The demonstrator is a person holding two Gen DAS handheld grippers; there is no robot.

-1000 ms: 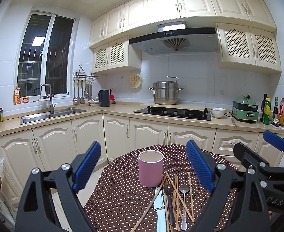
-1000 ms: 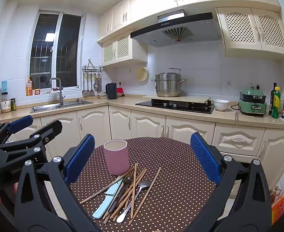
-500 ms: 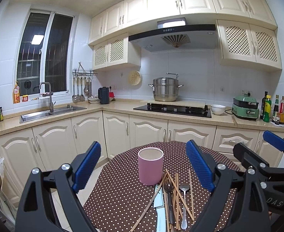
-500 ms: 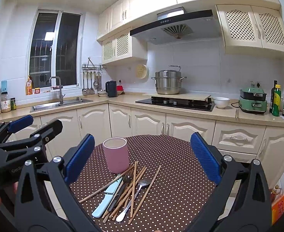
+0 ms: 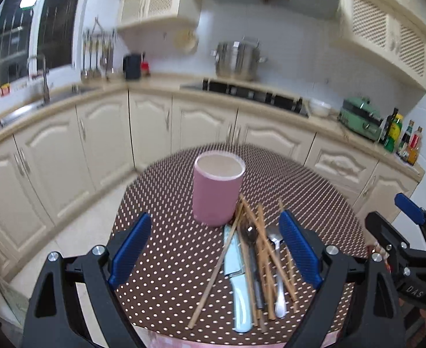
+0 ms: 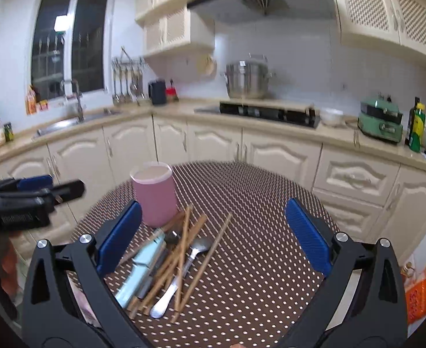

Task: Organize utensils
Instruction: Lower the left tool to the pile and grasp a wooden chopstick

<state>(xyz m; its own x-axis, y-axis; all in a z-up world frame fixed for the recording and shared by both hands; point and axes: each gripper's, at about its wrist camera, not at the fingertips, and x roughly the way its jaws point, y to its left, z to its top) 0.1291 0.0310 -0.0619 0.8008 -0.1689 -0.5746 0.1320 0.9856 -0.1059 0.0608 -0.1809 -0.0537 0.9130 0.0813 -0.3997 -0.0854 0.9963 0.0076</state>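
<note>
While both grippers hung above the round table [image 5: 166,240] with the dotted brown cloth, neither of them held anything. On the left side, the left gripper [image 5: 213,246] had its blue fingers [image 5: 130,245] spread wide, and nothing was between them except the cloth below. Ahead of it the pink cup [image 5: 217,188] stood upright, with its opening to the top. Just right of the cup and touching its base lay the pile of utensils: wooden chopsticks [image 5: 259,246] crossed over each other, a light blue knife [image 5: 239,290], a dark spoon [image 5: 249,236] and a silver spoon [image 6: 184,266]. Further right, the right gripper [image 6: 213,232] was also wide open above the table, with the pile under its left finger [image 6: 120,237] and bare cloth under the other.
</note>
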